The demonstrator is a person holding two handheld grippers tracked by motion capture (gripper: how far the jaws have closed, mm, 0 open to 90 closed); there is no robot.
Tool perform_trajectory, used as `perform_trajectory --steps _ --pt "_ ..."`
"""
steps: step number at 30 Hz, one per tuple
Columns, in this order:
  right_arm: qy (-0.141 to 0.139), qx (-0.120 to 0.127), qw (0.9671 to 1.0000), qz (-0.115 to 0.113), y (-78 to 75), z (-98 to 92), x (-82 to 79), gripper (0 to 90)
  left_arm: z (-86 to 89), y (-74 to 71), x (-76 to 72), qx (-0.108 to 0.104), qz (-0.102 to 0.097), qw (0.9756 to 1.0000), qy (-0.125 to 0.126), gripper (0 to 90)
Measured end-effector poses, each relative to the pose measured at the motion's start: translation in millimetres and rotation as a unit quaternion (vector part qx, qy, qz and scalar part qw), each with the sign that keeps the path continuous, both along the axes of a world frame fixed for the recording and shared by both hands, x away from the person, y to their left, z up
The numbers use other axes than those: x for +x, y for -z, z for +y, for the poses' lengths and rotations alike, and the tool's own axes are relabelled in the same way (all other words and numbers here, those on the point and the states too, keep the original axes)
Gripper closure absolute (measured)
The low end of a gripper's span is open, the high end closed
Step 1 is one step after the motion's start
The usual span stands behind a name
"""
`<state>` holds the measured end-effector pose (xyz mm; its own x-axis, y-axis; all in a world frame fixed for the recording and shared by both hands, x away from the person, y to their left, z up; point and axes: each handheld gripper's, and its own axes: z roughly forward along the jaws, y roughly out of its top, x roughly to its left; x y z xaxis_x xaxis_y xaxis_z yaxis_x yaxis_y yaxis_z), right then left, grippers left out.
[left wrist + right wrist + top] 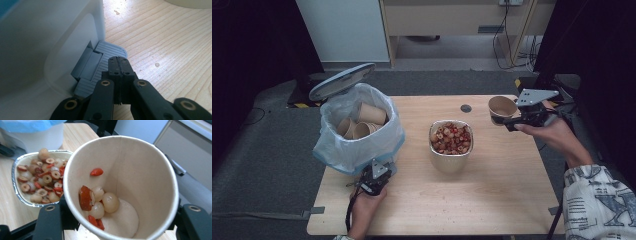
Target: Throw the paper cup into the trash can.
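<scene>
1. L gripper (pixel 119 65) had its jaws closed, tips pressing the pedal (pixel 100 65) of the bin (pixel 357 132) at the table's (pixel 492 200) left edge; lid up.
2. R gripper (pixel 511 119) clamped a paper cup (pixel 125 185) w/ leftover fruit near the far right corner.
3. Next, prob.: tip the scraps into the foil tray (pixel 451 140), then bin the cup.

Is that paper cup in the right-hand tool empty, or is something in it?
Not empty. The paper cup holds a few pale round fruits and red pieces at its bottom, far from full.
</scene>
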<state>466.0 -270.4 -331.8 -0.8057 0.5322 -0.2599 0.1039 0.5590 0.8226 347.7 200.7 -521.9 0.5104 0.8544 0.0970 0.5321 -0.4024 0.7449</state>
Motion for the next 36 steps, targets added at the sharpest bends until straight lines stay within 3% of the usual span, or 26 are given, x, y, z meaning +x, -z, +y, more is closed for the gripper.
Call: perform_trajectory --steps 12,26,36 --pt "-0.016 0.034 0.9990 0.025 -10.9 18.6 4.5 35.2 -0.2 0.0 -0.2 0.001 0.000 1.0000 0.000 89.1" --pt "-0.029 0.051 0.9977 0.033 -22.8 51.7 8.6 35.1 -0.1 0.0 -0.2 0.001 0.000 1.0000 0.000 89.1" --pt "-0.038 0.049 0.9973 0.040 -29.8 75.5 10.7 35.1 -0.2 0.0 -0.2 0.001 0.000 1.0000 0.000 89.1"
